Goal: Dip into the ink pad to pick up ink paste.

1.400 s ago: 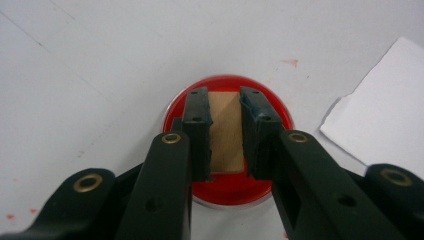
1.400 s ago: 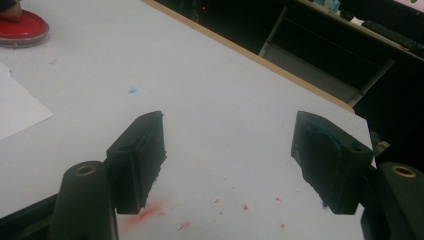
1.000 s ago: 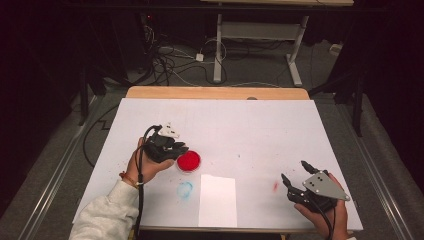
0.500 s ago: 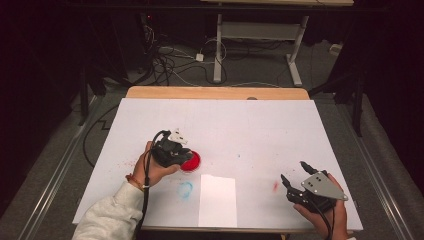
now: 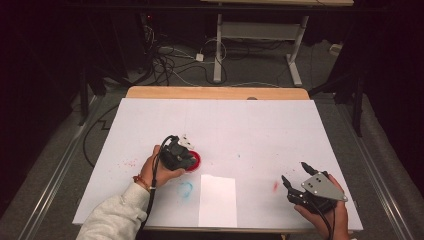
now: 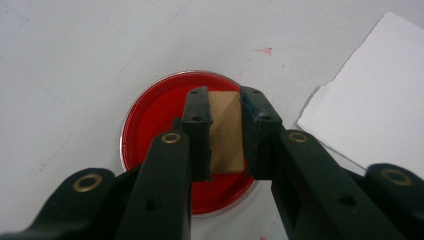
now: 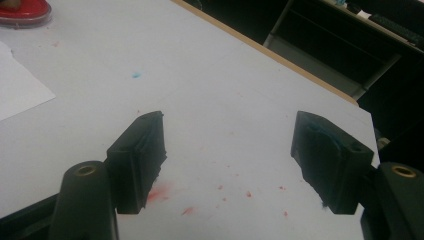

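Your left gripper (image 6: 225,132) is pinching a small wooden block (image 6: 226,131) between its pads, holding it directly over a round red ink dish (image 6: 155,112). Whether the block's lower face touches the ink cannot be told from the left gripper view. From the high view, the left gripper (image 5: 181,156) sits just left of table centre, with the dish (image 5: 194,161) peeking out beside it.

Your right gripper (image 7: 227,165) has its jaws spread wide with nothing between them, hovering low over the white table cover (image 7: 200,70) near some red flecks. In the high view it (image 5: 300,182) is at the front right, well apart from the dish.

A white sheet of paper (image 5: 217,200) lies flat near the front edge, just beside the dish; a faint blue smear (image 5: 186,188) marks the cover to its left.

Handling notes — judgement only:
- The block looks rigid and light; a firm pinch on its two side faces, as you have now, should hold. Keep it square in the pads so the bottom face lands flat.
- The dish appears shallow and light — it may slide or tip if the block drags sideways.
- The paper is thin and limp; it could lift with a sticky block, so your free gripper may need to pin an edge.
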`<state>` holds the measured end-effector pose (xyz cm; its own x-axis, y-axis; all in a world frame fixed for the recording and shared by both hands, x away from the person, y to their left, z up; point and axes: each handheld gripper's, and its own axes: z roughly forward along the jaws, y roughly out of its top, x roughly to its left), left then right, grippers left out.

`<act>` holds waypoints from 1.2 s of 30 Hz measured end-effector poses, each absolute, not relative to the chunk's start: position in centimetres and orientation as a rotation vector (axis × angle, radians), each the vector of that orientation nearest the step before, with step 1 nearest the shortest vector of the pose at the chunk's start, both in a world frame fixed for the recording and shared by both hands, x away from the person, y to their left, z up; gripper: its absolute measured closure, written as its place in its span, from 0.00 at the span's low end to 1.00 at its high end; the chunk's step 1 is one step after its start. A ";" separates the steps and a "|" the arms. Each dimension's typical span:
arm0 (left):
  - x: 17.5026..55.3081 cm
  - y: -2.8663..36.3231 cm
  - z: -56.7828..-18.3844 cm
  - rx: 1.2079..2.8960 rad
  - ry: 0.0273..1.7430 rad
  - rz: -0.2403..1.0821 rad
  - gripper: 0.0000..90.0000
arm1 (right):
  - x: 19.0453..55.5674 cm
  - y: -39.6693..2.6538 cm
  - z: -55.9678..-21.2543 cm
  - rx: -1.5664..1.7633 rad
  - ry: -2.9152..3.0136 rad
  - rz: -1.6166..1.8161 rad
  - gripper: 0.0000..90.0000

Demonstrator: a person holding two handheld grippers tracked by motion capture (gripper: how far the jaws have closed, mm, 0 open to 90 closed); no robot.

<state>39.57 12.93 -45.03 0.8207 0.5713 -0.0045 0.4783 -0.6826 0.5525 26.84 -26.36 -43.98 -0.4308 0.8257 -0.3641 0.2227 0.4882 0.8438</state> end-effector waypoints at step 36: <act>39.6 13.3 -45.5 2.427 0.766 0.213 0.82 | 27.3 -26.0 -43.9 0.870 1.917 0.942 0.33</act>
<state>39.62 13.30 -45.46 0.8225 0.5684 -0.0210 0.4760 -0.6677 0.5724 27.34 -26.02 -43.88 -0.4333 0.8266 -0.3592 0.2210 0.4839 0.8468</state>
